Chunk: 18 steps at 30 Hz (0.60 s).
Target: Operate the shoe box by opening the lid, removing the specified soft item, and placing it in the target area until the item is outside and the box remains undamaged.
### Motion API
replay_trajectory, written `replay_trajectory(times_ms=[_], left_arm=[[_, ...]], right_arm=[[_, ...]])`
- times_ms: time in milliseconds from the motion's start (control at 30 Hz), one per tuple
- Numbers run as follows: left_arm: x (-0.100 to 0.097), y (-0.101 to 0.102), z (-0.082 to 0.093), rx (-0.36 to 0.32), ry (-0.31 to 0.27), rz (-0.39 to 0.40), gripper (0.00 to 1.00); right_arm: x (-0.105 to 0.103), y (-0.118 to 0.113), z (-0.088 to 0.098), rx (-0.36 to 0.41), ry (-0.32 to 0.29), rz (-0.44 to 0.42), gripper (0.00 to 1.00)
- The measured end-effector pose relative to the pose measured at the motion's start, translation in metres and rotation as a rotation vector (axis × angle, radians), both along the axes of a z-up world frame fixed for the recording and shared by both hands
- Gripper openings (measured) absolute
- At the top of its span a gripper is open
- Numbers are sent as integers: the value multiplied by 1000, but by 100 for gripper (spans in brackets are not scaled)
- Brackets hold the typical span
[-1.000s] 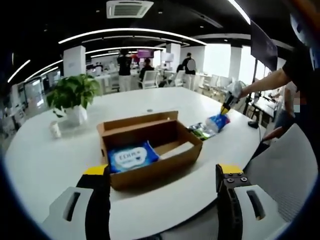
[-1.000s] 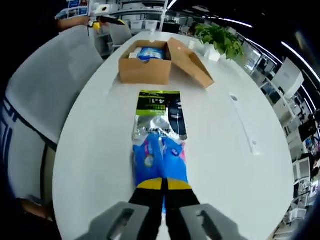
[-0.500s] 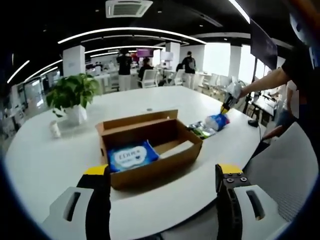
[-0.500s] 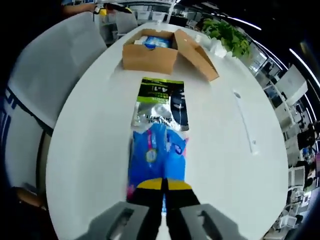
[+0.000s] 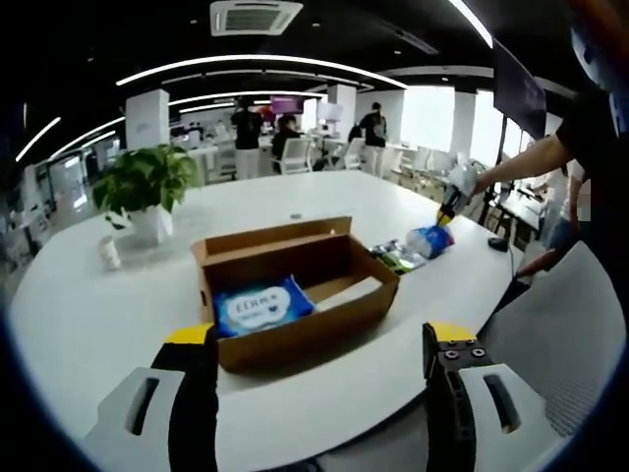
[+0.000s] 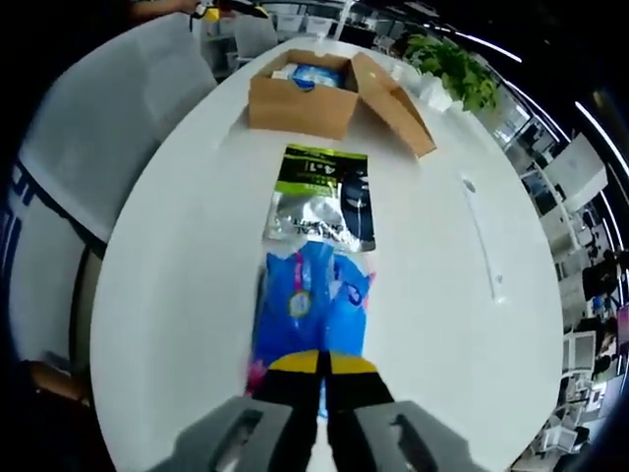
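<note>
An open brown shoe box (image 5: 295, 285) sits on the white table (image 5: 88, 315), its lid folded back, with a blue tissue pack (image 5: 259, 307) inside. My left gripper (image 5: 319, 369) hovers open in front of the box, holding nothing. Farther right, my right gripper (image 5: 447, 208) is shut on a blue soft pack (image 5: 429, 239). In the right gripper view that blue soft pack (image 6: 310, 310) lies on the table, clamped by the right gripper (image 6: 317, 362). Just beyond it lies a green and silver packet (image 6: 319, 197), then the shoe box (image 6: 314, 93).
A potted plant (image 5: 145, 192) and a small white cup (image 5: 108, 256) stand at the table's far left. Grey chair backs (image 6: 98, 128) line the near table edge. People stand in the office beyond. A cable slot (image 6: 482, 246) runs along the table.
The right gripper view has shifted slightly, with the box a little farther up the frame. The blue pack stays clamped. The left gripper view is unchanged.
</note>
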<state>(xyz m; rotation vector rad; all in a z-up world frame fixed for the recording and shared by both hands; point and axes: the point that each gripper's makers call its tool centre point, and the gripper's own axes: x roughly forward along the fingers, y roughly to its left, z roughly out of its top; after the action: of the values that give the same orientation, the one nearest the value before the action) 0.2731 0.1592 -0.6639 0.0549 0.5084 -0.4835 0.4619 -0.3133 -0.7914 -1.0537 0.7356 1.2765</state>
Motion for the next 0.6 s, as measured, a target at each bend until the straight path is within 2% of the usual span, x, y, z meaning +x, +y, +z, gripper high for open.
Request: replay_trajectory(times_ms=[200,600], left_arm=[[1,0,1,-3,-5,0,88],[0,6,3,4,-10,2,88]], right_arm=[[4,0,3,1,-19,-11,0],[2,1,8,3,-18,-47,2]])
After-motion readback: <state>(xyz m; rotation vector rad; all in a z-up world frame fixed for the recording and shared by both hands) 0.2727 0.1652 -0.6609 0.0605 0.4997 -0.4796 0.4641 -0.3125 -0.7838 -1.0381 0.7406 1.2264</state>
